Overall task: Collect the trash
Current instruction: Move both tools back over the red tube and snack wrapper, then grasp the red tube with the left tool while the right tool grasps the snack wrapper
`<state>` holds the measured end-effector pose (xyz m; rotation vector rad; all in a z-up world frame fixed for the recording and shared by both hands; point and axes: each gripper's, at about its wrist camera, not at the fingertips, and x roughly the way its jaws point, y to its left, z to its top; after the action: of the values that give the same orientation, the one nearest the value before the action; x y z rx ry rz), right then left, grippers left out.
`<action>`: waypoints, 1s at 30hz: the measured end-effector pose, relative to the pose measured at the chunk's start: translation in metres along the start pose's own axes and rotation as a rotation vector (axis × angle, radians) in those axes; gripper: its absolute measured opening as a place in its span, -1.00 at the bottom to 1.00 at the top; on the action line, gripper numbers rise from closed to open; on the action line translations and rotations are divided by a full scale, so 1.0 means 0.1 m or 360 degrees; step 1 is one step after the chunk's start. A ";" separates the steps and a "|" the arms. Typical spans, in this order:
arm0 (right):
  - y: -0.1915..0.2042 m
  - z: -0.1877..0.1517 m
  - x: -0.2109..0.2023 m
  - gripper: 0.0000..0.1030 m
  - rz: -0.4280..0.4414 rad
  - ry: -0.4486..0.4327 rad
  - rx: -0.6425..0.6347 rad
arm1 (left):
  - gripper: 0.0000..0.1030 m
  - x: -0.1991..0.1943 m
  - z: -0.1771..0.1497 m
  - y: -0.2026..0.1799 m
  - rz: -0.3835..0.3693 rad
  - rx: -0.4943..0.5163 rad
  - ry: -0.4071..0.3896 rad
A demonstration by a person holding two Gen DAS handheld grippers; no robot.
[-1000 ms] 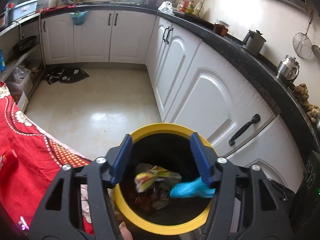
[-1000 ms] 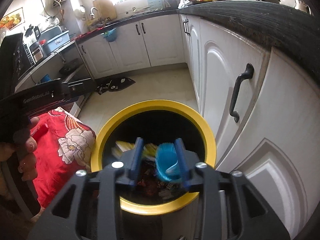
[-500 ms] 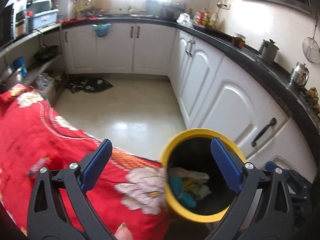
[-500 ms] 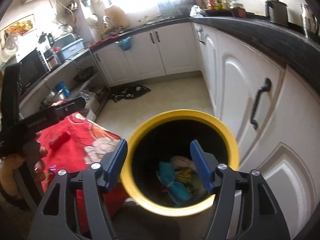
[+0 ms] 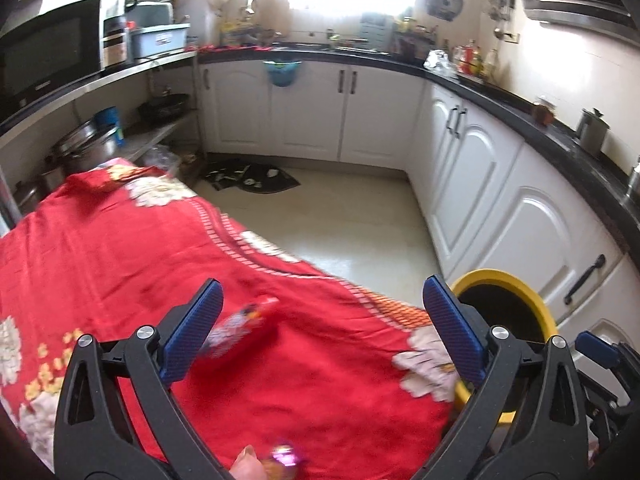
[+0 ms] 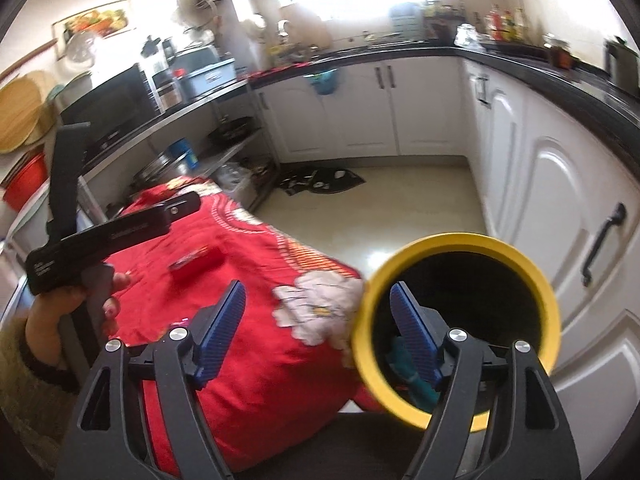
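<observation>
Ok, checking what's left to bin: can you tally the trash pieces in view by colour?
Red wrapper, on the cloth: 1
Pink scrap, on the cloth: 1
Teal piece, in the bin: 1
Total: 3

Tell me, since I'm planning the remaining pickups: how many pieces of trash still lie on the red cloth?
2: a wrapper mid-cloth and a small pink piece at the near edge. Others may be hidden.

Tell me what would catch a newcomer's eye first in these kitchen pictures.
The bright red flowered cloth over the table fills the left and centre, with a red wrapper lying on it. At the table's right edge, beside the white cabinets, stands a yellow-rimmed bin, teal trash showing inside.
</observation>
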<state>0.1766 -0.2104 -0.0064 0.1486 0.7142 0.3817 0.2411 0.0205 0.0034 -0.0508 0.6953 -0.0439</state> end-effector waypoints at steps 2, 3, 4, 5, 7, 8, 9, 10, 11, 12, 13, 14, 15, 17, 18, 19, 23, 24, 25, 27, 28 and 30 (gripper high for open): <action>0.14 0.00 0.04 0.41 0.0031 0.0014 -0.0028 | 0.79 0.00 -0.02 0.13 0.0040 -0.0003 0.0011; 0.21 0.00 0.06 0.41 0.0047 0.0022 -0.0043 | 0.79 -0.01 -0.03 0.19 0.0051 -0.0008 0.0015; 0.31 -0.01 0.10 0.41 0.0069 0.0036 -0.0068 | 0.79 -0.01 -0.04 0.24 0.0060 -0.0014 0.0019; 0.38 -0.01 0.12 0.42 0.0080 0.0044 -0.0082 | 0.79 -0.01 -0.05 0.31 0.0071 -0.0020 0.0023; 0.53 -0.02 0.18 0.42 0.0110 0.0066 -0.0117 | 0.79 -0.01 -0.07 0.42 0.0091 -0.0021 0.0029; 0.60 -0.03 0.20 0.42 0.0122 0.0078 -0.0133 | 0.79 -0.01 -0.07 0.47 0.0108 -0.0023 0.0030; 0.68 -0.05 0.23 0.42 0.0139 0.0090 -0.0154 | 0.79 -0.01 -0.07 0.51 0.0115 -0.0026 0.0035; 0.75 -0.06 0.25 0.42 0.0151 0.0101 -0.0171 | 0.79 -0.01 -0.08 0.57 0.0118 -0.0032 0.0043; 0.79 -0.07 0.27 0.42 0.0158 0.0111 -0.0183 | 0.79 0.00 -0.08 0.61 0.0120 -0.0035 0.0049; 0.84 -0.09 0.29 0.42 0.0168 0.0122 -0.0196 | 0.79 0.01 -0.09 0.66 0.0124 -0.0034 0.0055; 0.90 -0.10 0.31 0.42 0.0181 0.0135 -0.0210 | 0.79 0.02 -0.09 0.70 0.0127 -0.0032 0.0060; 0.94 -0.12 0.33 0.42 0.0188 0.0148 -0.0221 | 0.79 0.03 -0.09 0.75 0.0129 -0.0023 0.0072; 1.00 -0.13 0.36 0.42 0.0200 0.0165 -0.0234 | 0.79 0.05 -0.09 0.77 0.0128 -0.0017 0.0077; 1.08 -0.15 0.41 0.42 0.0219 0.0186 -0.0251 | 0.79 0.08 -0.10 0.83 0.0124 0.0010 0.0096; 1.11 -0.17 0.44 0.42 0.0225 0.0201 -0.0263 | 0.78 0.10 -0.10 0.84 0.0121 0.0021 0.0108; 1.16 -0.19 0.48 0.42 0.0234 0.0225 -0.0274 | 0.75 0.13 -0.11 0.88 0.0105 0.0023 0.0127; 1.31 -0.29 0.61 0.42 0.0274 0.0304 -0.0284 | 0.61 0.23 -0.14 0.95 0.0044 0.0039 0.0190; 1.35 -0.32 0.65 0.42 0.0286 0.0326 -0.0289 | 0.59 0.26 -0.15 0.96 0.0033 0.0042 0.0206; 1.39 -0.35 0.69 0.42 0.0286 0.0345 -0.0295 | 0.57 0.29 -0.17 0.97 0.0015 0.0042 0.0225; 1.45 -0.41 0.76 0.42 0.0298 0.0385 -0.0298 | 0.51 0.35 -0.20 0.97 -0.0016 0.0046 0.0259; 1.47 -0.44 0.80 0.41 0.0303 0.0405 -0.0293 | 0.48 0.38 -0.21 0.97 -0.0029 0.0055 0.0272; 1.49 -0.50 0.89 0.40 0.0327 0.0450 -0.0265 | 0.44 0.44 -0.24 0.95 -0.0057 0.0077 0.0301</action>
<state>0.1615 -0.0385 -0.0590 0.0094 0.9448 0.6654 0.2619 0.1124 -0.0486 -0.0128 0.8822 -0.1005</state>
